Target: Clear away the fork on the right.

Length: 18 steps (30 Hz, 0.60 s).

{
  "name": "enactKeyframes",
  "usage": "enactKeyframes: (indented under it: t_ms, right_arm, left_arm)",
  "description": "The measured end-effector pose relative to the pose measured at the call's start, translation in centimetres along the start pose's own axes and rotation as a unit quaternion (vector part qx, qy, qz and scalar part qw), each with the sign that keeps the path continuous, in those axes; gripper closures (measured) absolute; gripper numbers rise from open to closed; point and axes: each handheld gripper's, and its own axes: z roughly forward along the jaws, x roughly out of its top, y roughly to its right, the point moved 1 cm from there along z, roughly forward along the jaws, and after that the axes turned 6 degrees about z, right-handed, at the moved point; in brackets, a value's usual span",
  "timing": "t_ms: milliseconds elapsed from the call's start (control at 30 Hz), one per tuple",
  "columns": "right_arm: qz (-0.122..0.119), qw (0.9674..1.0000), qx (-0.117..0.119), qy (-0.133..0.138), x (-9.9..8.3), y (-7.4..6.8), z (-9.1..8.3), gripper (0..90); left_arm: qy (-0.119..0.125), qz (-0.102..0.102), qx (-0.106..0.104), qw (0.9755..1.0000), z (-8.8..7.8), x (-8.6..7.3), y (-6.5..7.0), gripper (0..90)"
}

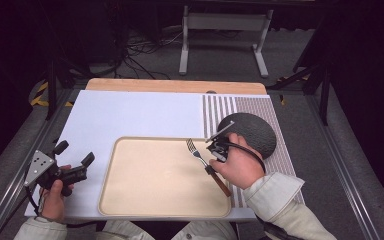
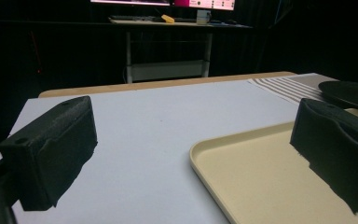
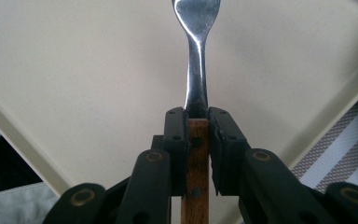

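The right gripper (image 1: 215, 148) clamped a wooden-handled fork (image 3: 196, 88) by its handle, tines out over the beige tray (image 1: 130, 200), near its right edge. The left gripper (image 1: 75, 156) waited open beside the tray. With so narrow a hold, the fork could pivot or slip when set down.

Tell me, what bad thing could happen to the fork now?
The right gripper pinches the fork only by its narrow wooden handle, so the fork might twist or slip out and clatter onto the tray. The black plate sits close beside that hand, so a careless swing might knock it. The left gripper waits open over the white mat, too far off to catch anything.
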Motion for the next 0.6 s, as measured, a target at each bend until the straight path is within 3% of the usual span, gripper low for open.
enactKeyframes:
  t_ms: [300, 600]
  right_arm:
    - [0.025, 0.9995, 0.003, -0.021, -0.5, -0.3, 2.0, 78.1]
    - [0.041, 0.9982, -0.01, -0.042, -0.7, -0.6, 3.0, 78.1]
  left_arm:
    - [0.001, 0.0, 0.0, 1.0, 0.0, 0.0, 0.1, 1.1]
    - [0.002, 0.001, -0.001, 1.0, 0.0, 0.1, 0.1, 1.1]
